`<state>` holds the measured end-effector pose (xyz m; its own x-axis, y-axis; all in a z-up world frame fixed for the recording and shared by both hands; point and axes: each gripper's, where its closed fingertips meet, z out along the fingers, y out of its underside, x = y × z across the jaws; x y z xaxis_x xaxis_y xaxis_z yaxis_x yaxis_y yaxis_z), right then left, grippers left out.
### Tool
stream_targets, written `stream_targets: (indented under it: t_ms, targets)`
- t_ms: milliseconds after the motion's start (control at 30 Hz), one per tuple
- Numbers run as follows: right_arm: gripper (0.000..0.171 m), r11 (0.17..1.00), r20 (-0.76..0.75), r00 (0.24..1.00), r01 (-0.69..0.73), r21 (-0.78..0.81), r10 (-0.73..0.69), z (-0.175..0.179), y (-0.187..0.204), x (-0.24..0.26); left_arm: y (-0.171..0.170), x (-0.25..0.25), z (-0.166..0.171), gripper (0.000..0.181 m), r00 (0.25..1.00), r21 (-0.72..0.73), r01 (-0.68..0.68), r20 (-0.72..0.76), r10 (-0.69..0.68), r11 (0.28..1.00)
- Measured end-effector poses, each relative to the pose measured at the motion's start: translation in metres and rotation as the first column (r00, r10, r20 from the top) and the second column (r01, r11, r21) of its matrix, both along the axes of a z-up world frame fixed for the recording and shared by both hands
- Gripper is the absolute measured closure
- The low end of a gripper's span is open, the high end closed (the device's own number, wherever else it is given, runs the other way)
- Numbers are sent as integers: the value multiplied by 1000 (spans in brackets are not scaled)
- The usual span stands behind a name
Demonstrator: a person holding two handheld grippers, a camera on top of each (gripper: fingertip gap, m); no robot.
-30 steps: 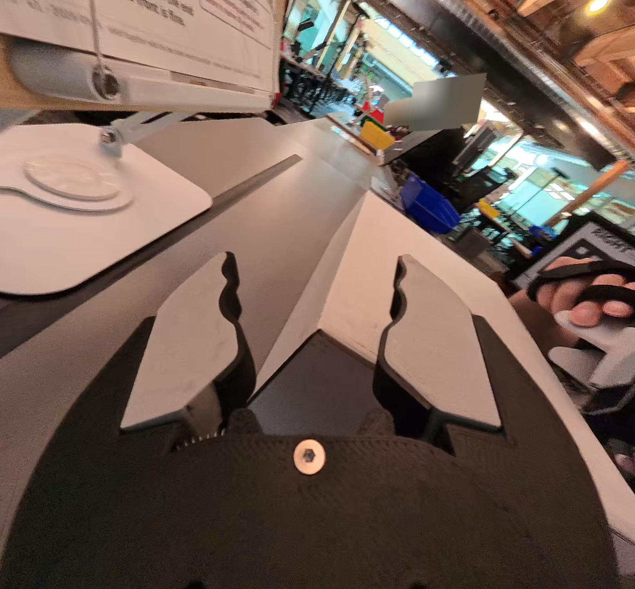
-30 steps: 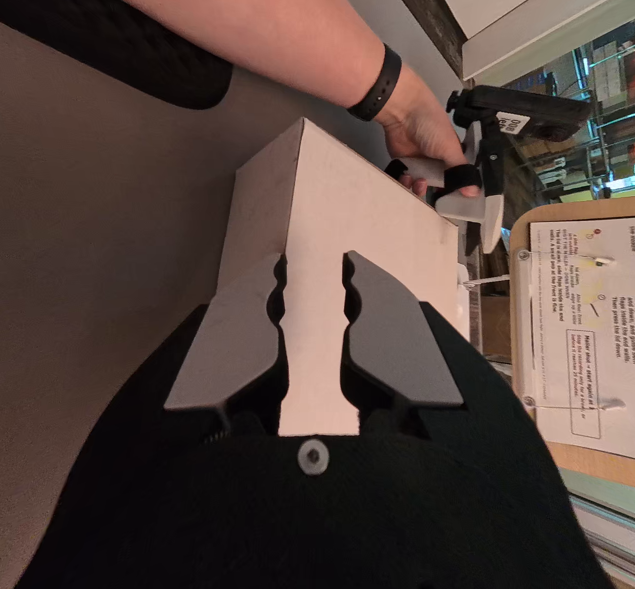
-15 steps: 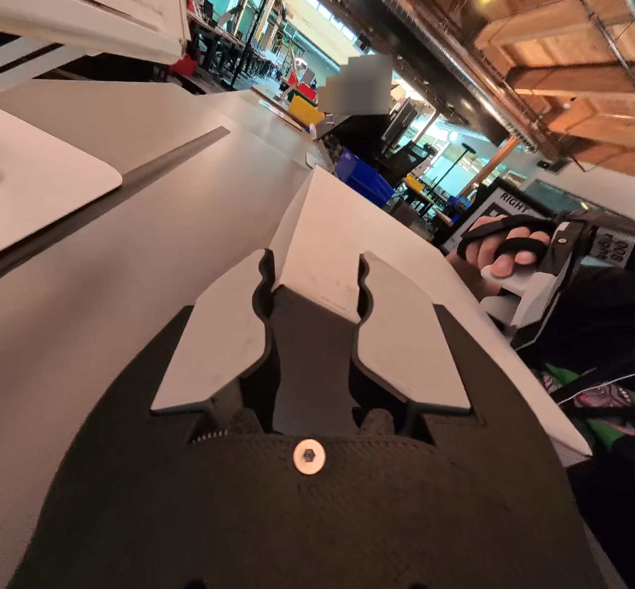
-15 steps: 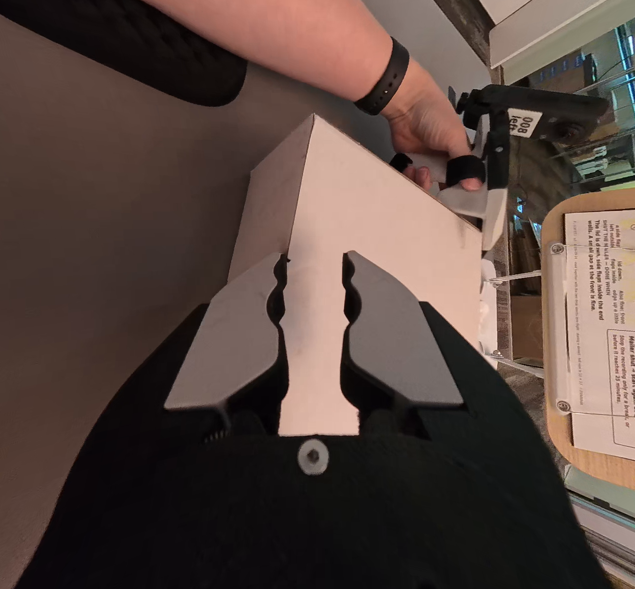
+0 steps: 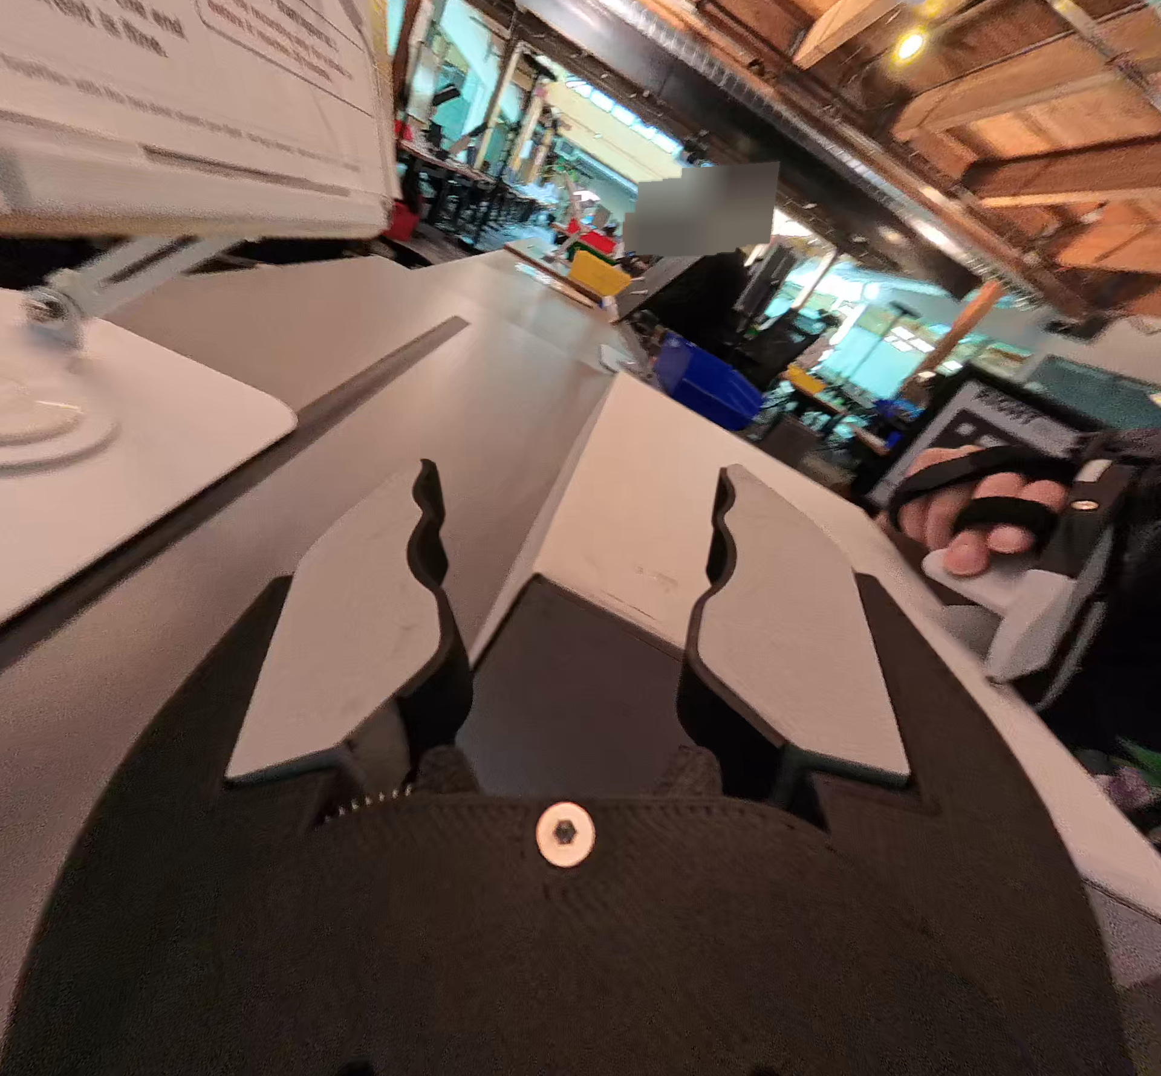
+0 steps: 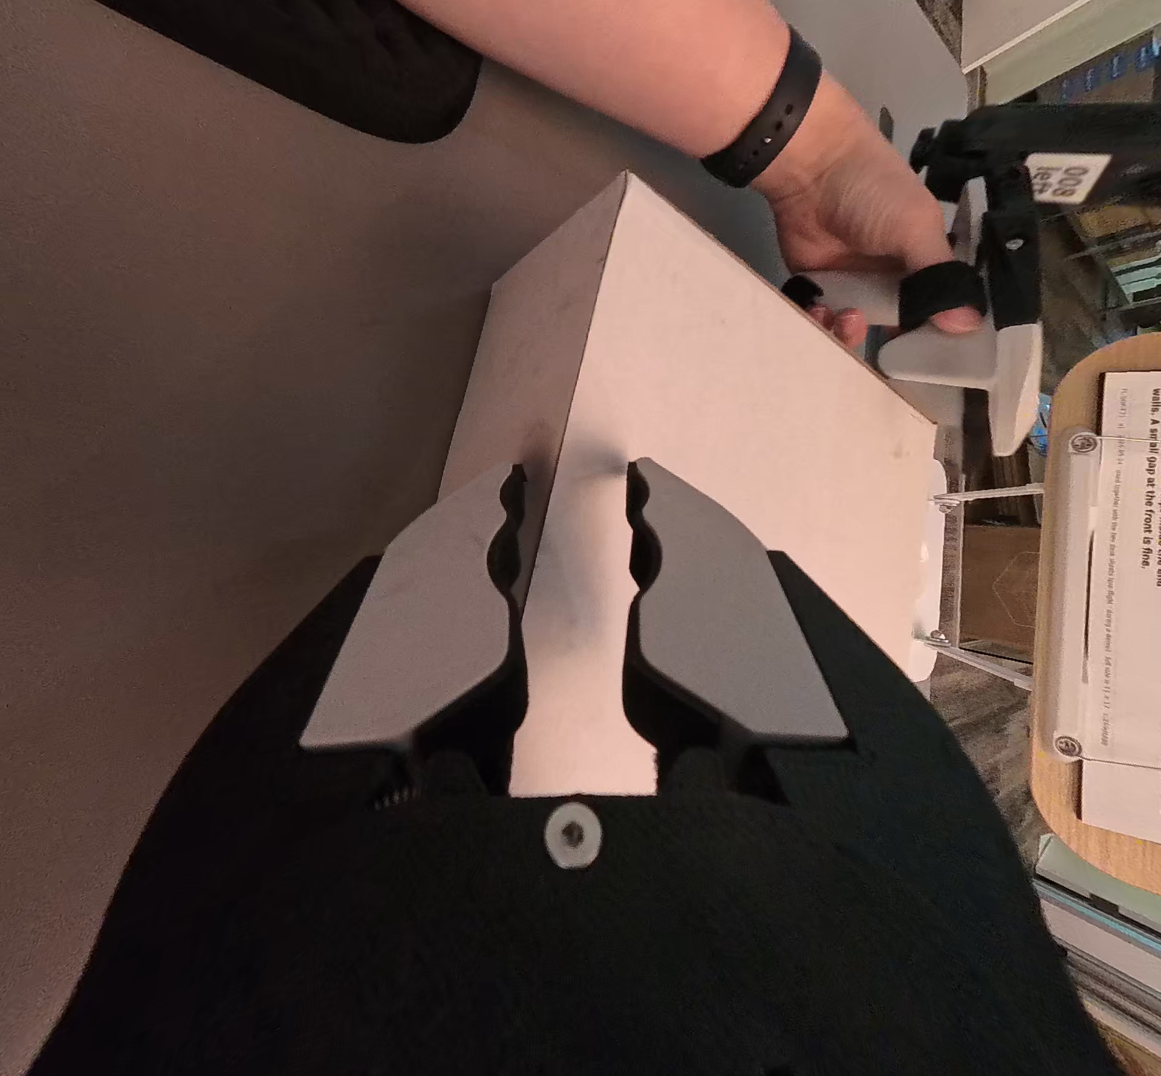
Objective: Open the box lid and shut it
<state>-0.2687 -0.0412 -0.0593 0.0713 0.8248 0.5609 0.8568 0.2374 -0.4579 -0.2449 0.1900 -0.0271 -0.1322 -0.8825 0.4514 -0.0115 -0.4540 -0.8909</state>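
Observation:
A white cardboard box (image 5: 634,480) lies on the grey table (image 5: 402,455) with its lid down. My left gripper (image 5: 575,471) is open wide at one end of the box, its fingers on either side of the near top corner, above the dark end face. My right gripper (image 6: 575,468) is at the other end of the box (image 6: 722,418), low over the top, with a narrow gap between its fingers and the box's long top edge running through that gap. It holds nothing that I can see. Each view shows the other gripper's handle in a hand beside the box.
A sign stand with a white base plate (image 5: 125,449) and a paper sheet stands left of the box. It is the wooden board (image 6: 1068,606) in the right wrist view. The person's forearm (image 6: 565,41) crosses above the box. A blue bin (image 5: 710,392) and workbenches lie beyond the table.
My left gripper's fingers had closed in half a second ago and have now spread wide again, and its view swung back toward the sign stand. My right gripper kept its gap and moved slightly closer along the box.

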Motion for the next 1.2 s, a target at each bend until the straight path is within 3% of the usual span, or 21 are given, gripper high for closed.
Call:
stream_targets:
  t_ms: [67,133,267,367,567,1200]
  targets:
    - [140,1000,-9,1000,-1,-8,1,1,-1,1,8,-6,7,97,1000,37,-21,-4,21,999]
    - [140,1000,-19,1000,1,-21,-1,2,-1,1,1,-13,10,99,996,-20,85,-30,-86,996]
    - [140,1000,-20,1000,-1,-29,1,2,-1,3,6,-12,-23,103,964,-49,133,-227,-141,990]
    - [139,999,-18,1000,-4,-37,4,1,-1,3,3,-4,-35,108,940,-121,201,-257,-226,972]
    - [139,1000,-6,1000,4,-10,-4,3,1,4,-17,-3,-31,147,914,-184,343,-160,-372,921]
    - [135,995,-41,999,-3,95,7,31,2,9,-21,-4,-30,149,922,-158,341,-135,-362,927]
